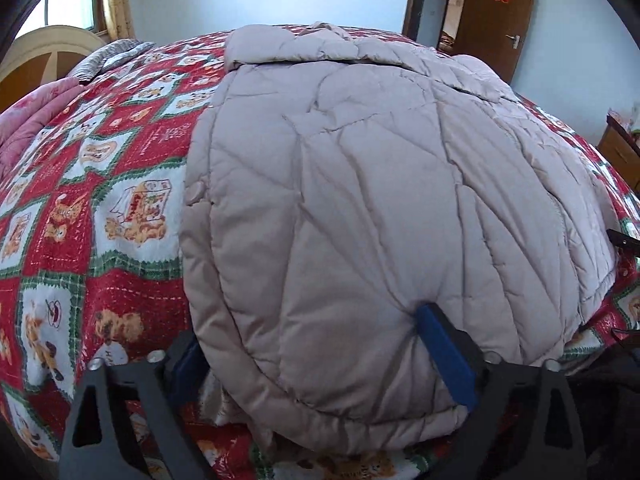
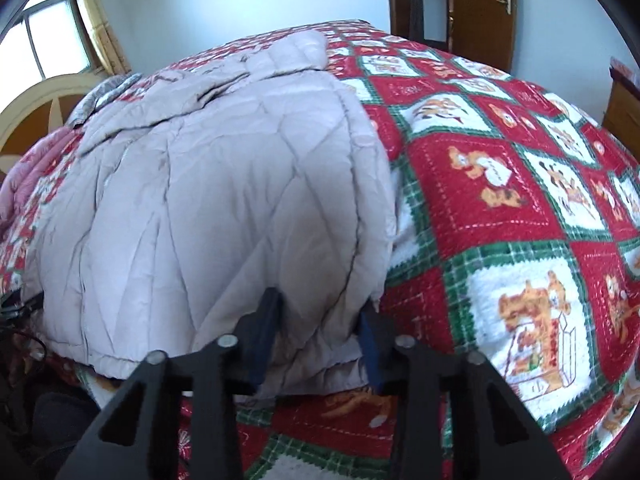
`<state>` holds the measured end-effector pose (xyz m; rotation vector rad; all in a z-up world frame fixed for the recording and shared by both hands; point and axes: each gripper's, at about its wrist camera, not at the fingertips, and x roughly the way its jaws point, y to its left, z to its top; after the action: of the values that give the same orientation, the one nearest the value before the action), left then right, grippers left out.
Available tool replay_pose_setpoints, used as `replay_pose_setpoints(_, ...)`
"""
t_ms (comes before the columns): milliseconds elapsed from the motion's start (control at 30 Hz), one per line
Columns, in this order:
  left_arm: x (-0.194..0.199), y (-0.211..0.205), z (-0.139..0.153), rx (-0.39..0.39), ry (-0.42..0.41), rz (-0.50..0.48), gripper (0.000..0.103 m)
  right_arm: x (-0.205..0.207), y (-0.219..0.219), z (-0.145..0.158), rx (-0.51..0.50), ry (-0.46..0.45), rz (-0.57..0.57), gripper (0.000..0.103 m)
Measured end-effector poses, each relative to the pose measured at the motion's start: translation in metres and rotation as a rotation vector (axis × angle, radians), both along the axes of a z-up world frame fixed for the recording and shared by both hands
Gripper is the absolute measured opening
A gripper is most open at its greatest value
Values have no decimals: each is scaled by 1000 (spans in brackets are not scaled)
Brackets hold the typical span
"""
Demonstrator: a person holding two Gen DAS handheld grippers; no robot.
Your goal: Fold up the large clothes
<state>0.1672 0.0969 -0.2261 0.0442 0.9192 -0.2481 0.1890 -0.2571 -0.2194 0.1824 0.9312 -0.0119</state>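
Beige coat [image 1: 360,200] is spread on the bed [image 1: 100,216]; its near hem is straddled by the wide-open left gripper [image 1: 320,360] and pinched by the narrowed right gripper [image 2: 320,344], probably for folding.

A bed [image 1: 100,216] with a red-and-green patchwork quilt [image 2: 500,208] carries a beige quilted coat [image 1: 340,208].

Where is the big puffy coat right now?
The puffy coat lies spread on the red patchwork blanket covering the bed, its near hem between the fingers of both hand-held grippers, left and right.
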Motion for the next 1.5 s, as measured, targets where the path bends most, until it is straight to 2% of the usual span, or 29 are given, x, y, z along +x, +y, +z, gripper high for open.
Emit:
replay_pose_setpoints(67,-2,-1,3,11,-20,-11,69,-1,4,0,-5,-10,26,20)
replay_pose_setpoints(100,-4,-2,6,29,-32,-14,57,-1,4,1,6,-20,30,17)
replay_pose_setpoints(133,-4,-1,9,37,-40,-12,51,-3,3,4,27,-37,34,14)
replay_pose_setpoints(200,-3,4,18,33,-49,-7,25,-5,1,12,61,-71,36,12)
replay_pose_setpoints(233,-3,7,25,11,-51,-16,23,-7,0,19,77,-98,39,11)
replay_pose_setpoints(333,-2,6,43,56,-36,-21,23,-14,2,40,75,-161,53,11)
replay_pose_setpoints(400,-7,7,53,20,-68,-33,22,-15,2,49,91,-187,53,11)
replay_pose_setpoints(433,-10,6,57,4,-78,-51,19,-17,1,53,106,-199,52,10)
replay_pose_setpoints(500,-18,3,68,15,-137,-76,12,-20,2,61,117,-229,56,10)
replay_pose_setpoints(600,-29,3,91,57,-243,-76,10,-28,1,79,119,-291,57,9)
replay_pose_setpoints(867,-56,36,180,-82,-437,-67,8,-51,-14,140,171,-481,46,6)
replay_pose_setpoints(967,-39,39,193,-25,-505,-61,9,-32,-14,160,148,-526,40,6)
replay_pose_setpoints(1067,11,47,194,-36,-491,-4,15,5,-20,168,161,-556,27,6)
replay_pose_setpoints(1200,67,47,197,-118,-441,34,17,61,-17,175,164,-570,-17,6)
replay_pose_setpoints(1300,107,51,204,-213,-399,56,18,100,-14,181,154,-575,-44,6)
replay_pose_setpoints(1367,128,55,210,-249,-382,61,19,125,-18,183,153,-571,-66,6)
replay_pose_setpoints(1500,158,79,226,-385,-380,53,30,162,-28,180,153,-553,-110,6)
